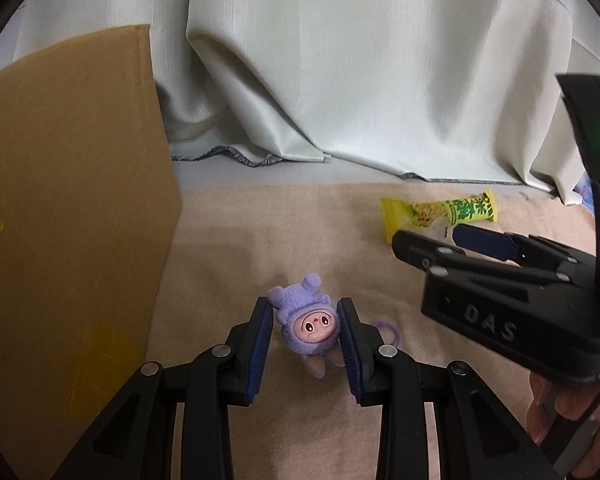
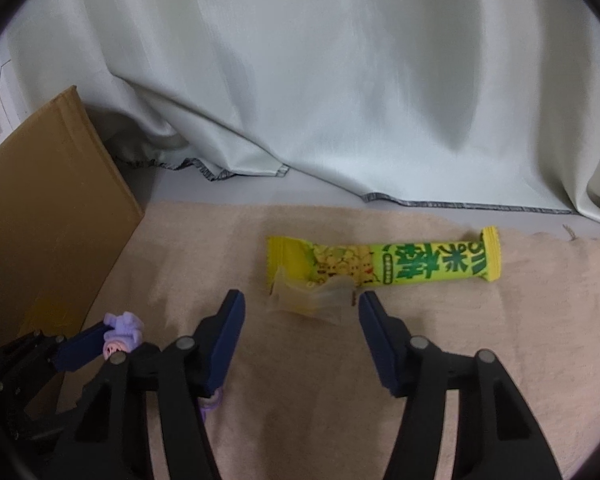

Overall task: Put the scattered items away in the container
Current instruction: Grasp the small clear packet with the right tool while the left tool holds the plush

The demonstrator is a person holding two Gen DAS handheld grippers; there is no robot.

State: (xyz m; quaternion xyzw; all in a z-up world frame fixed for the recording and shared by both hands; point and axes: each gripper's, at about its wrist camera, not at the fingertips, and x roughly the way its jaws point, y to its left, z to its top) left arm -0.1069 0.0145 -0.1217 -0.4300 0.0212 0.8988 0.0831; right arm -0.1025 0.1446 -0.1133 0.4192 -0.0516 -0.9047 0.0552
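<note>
A purple plush keychain toy point(image 1: 306, 324) with a pink face sits between the blue pads of my left gripper point(image 1: 304, 302), which is shut on its head. Seen from the right wrist, the toy point(image 2: 122, 330) is low at the left, near the cardboard box point(image 2: 40, 220). My right gripper point(image 2: 300, 298) stands open over the beige cloth. A small candy in a clear wrapper point(image 2: 312, 294) lies just ahead of its fingertips, and the pads do not touch it. Behind the candy lies a yellow-green snack bar point(image 2: 400, 260). In the left wrist view the right gripper point(image 1: 428, 236) reaches toward the snack bar point(image 1: 448, 212).
The cardboard box point(image 1: 68, 200) stands tall at the left, its side wall facing me. A pale curtain point(image 1: 340, 80) hangs along the back and bunches on the floor. A beige cloth point(image 2: 300, 380) covers the floor. A person's hand point(image 1: 560, 408) holds the right gripper.
</note>
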